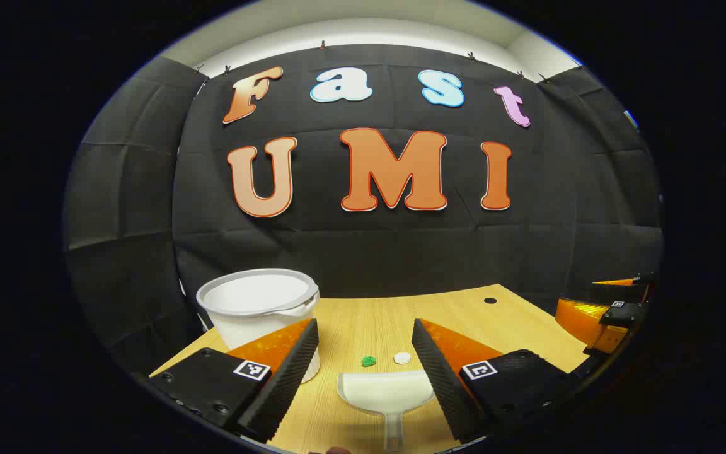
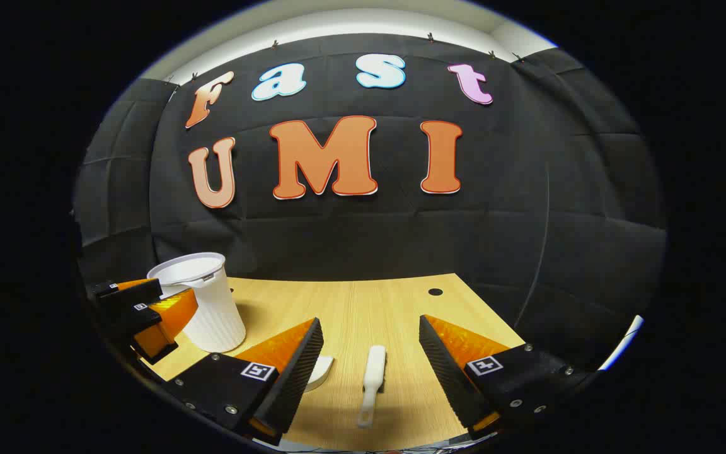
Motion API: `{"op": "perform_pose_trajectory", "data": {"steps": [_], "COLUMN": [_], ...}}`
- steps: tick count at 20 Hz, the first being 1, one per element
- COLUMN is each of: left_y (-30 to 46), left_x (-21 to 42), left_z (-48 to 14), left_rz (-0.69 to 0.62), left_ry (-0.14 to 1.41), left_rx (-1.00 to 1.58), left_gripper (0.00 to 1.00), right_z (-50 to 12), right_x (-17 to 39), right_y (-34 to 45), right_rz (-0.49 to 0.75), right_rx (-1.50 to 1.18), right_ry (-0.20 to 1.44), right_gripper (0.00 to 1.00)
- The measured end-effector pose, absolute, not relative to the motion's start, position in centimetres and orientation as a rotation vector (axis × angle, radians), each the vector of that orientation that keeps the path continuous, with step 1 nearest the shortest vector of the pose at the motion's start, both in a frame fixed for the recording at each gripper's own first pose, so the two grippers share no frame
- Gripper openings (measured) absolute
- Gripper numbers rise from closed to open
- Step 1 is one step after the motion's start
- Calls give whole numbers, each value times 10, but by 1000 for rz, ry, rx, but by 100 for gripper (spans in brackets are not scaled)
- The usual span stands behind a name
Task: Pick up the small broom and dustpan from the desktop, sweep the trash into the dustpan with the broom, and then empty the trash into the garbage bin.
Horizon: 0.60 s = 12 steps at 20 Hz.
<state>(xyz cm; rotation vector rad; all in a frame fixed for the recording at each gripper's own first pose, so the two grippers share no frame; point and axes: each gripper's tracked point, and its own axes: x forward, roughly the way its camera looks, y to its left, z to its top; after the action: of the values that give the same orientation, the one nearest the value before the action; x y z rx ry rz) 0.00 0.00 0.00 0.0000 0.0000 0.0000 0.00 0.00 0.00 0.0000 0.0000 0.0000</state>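
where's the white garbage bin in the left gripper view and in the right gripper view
Left gripper view: the garbage bin stands left of centre on the desk, partly behind that tool's finger.
Right gripper view: the garbage bin stands at far left, beside the other tool.
Shared landmark: the round hole in the desktop.

Left gripper (image 1: 365,353) above the wooden surface (image 1: 464,315), fingers (image 1: 290,372) spread wide, gripping nothing. White dustpan (image 1: 383,392) lying flat between them, handle toward the camera. Just beyond its front edge, a green scrap (image 1: 368,361) and a white scrap (image 1: 403,358), side by side, apart from each other. White garbage bin (image 1: 257,306) upright at far left. Other gripper (image 1: 615,312) at the right edge, above the surface.
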Motion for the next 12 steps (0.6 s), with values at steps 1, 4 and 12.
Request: {"op": "perform_pose_trajectory", "data": {"steps": [1, 4, 12], "left_y": [1, 0, 0], "left_x": [1, 4, 6], "left_z": [0, -1, 5], "left_rz": [3, 2, 0], "left_ry": [1, 5, -21], "left_rx": [-3, -10, 0], "left_gripper": [94, 94, 94], "right_z": [1, 3, 7], "right_x": [0, 1, 8], "right_y": [0, 0, 4], "right_rz": [0, -1, 10], "right_rx": [-2, -8, -13], "right_ry": [-1, -7, -18], "right_gripper": [94, 94, 94]}}
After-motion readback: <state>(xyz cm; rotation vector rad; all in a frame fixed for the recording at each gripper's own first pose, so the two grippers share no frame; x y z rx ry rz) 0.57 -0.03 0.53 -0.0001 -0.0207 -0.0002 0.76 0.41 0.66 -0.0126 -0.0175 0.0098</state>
